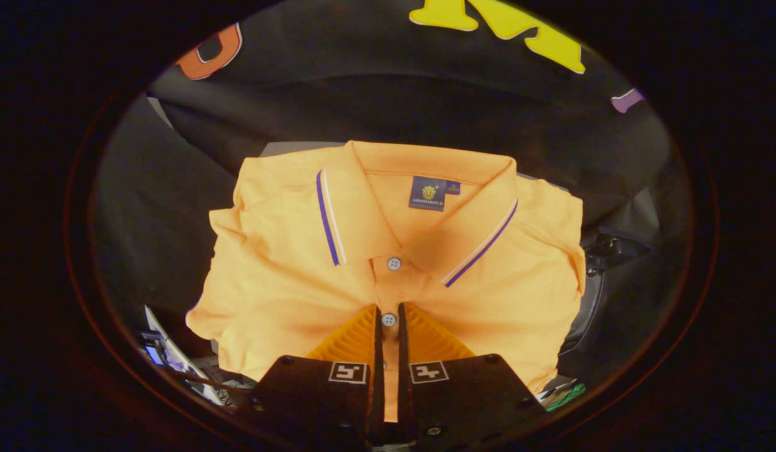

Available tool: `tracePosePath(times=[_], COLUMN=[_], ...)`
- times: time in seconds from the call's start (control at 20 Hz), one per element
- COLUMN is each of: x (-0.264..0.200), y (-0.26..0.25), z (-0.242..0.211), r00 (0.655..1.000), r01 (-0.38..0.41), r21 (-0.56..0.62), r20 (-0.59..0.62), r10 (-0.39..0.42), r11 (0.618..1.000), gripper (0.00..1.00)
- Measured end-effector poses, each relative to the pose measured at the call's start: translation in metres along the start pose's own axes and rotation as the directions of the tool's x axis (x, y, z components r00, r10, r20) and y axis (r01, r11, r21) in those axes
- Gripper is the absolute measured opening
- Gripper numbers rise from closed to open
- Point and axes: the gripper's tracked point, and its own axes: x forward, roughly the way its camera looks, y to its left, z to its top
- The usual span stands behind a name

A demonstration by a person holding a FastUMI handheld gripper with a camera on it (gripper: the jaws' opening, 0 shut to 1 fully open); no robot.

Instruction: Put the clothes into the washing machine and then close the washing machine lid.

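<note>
Tongs point(388, 314) clamp narrowly on the placket of a folded orange polo shirt point(287, 263); a firm, steady hold should prevent slippage during lifting.

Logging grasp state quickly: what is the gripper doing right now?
Gripper: fingers closed to a narrow gap, pinching the button placket of the folded orange polo shirt with purple-striped collar; it is holding the shirt.
</note>
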Motion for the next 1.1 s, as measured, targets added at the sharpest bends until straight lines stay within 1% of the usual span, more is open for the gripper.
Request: tracePosePath(times=[0.3,0.6,0.75,0.95,1.1], x=[-0.004,-0.009,-0.018,-0.031,-0.040], y=[-0.007,-0.011,-0.012,-0.016,-0.019], z=[0.001,0.005,0.008,0.013,0.019], r00=[0.999,0.996,0.996,0.995,0.995], r01=[-0.029,-0.081,-0.094,-0.092,-0.092], r21=[-0.037,0.058,0.079,0.081,0.109], r20=[-0.028,-0.033,0.001,0.039,0.051], r10=[0.028,0.083,0.094,0.089,0.087], r11=[0.999,0.995,0.992,0.992,0.990], gripper=[0.09,0.09,0.09,0.09,0.09])
